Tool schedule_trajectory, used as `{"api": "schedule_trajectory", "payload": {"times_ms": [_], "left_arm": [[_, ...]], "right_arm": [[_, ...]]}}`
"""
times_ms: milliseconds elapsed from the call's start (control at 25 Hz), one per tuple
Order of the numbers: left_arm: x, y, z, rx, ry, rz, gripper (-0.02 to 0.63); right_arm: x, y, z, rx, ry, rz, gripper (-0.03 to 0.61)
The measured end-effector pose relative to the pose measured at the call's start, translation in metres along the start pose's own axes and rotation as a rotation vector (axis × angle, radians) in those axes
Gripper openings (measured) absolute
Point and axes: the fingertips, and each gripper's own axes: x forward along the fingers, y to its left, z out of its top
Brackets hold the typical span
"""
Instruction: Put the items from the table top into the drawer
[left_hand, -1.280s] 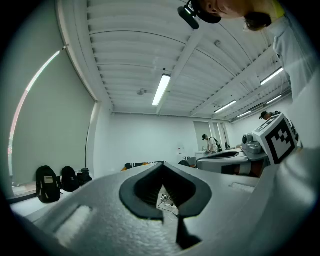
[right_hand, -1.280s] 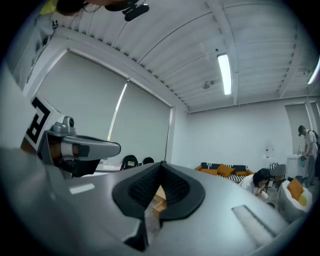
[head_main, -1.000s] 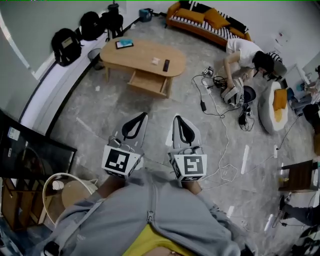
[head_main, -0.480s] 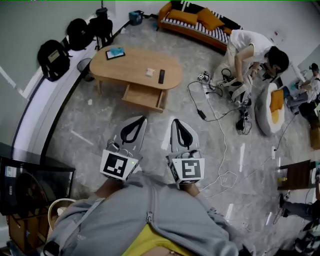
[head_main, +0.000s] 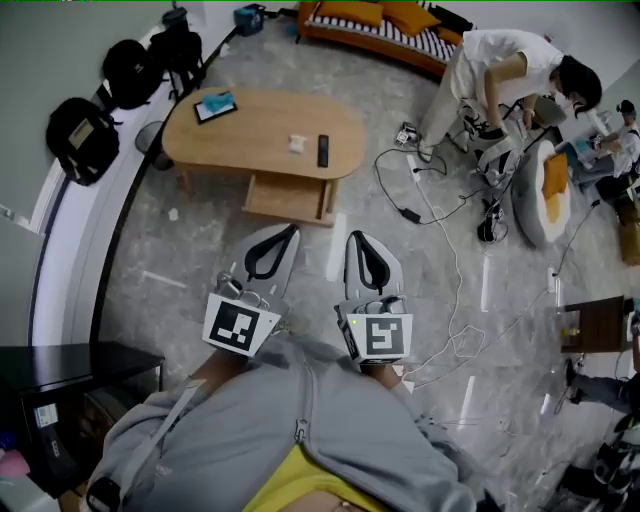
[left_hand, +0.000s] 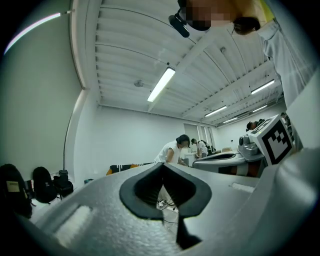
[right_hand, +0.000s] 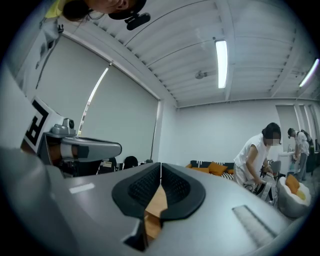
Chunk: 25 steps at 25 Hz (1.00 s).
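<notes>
On the table (head_main: 262, 128) top lie three items: a tablet (head_main: 215, 105) at its left end, and a small pale item (head_main: 297, 144) just beside a black remote (head_main: 322, 150) nearer its right end. Below the table's near edge the drawer (head_main: 288, 198) stands pulled out. Left tongs (head_main: 291, 230) and right tongs (head_main: 352, 237) sit side by side on the near side of the table, well apart from it, over the floor, held level and pointing toward the drawer. Left tongs (left_hand: 161, 165): jaws clenched tip to tip, empty. Right tongs (right_hand: 160, 164): jaws clenched the same way, empty. Right of the table, a person (head_main: 490, 75) bends over cables (head_main: 440, 215).
</notes>
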Motion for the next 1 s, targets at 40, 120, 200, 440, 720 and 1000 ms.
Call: {"api": "schedule_trajectory", "payload": {"times_ms": [40, 120, 200, 440, 720, 1000], "left_arm": [[0.005, 0.005, -0.003, -0.003, 0.004, -0.006, 0.005], [0.011, 0.014, -0.011, -0.017, 0.013, -0.013, 0.005], [0.015, 0.022, -0.017, -0.037, 0.022, -0.011, 0.005], [0.036, 0.052, -0.032, -0.068, 0.036, 0.007, 0.005], [0.084, 0.093, -0.047, -0.066, 0.045, 0.03, 0.005], [0.164, 0.152, -0.07, -0.075, 0.066, 0.063, 0.005]], "right_arm": [[0.006, 0.0, 0.0, 0.008, 0.005, -0.009, 0.006], [0.016, -0.001, -0.004, 0.02, 0.02, -0.025, 0.014], [0.026, -0.001, -0.01, 0.022, 0.035, -0.024, 0.028], [0.065, -0.01, -0.025, 0.015, 0.059, -0.005, 0.052], [0.133, -0.037, -0.039, 0.022, 0.074, -0.007, 0.071], [0.229, -0.078, -0.067, 0.008, 0.105, 0.029, 0.078]]}}
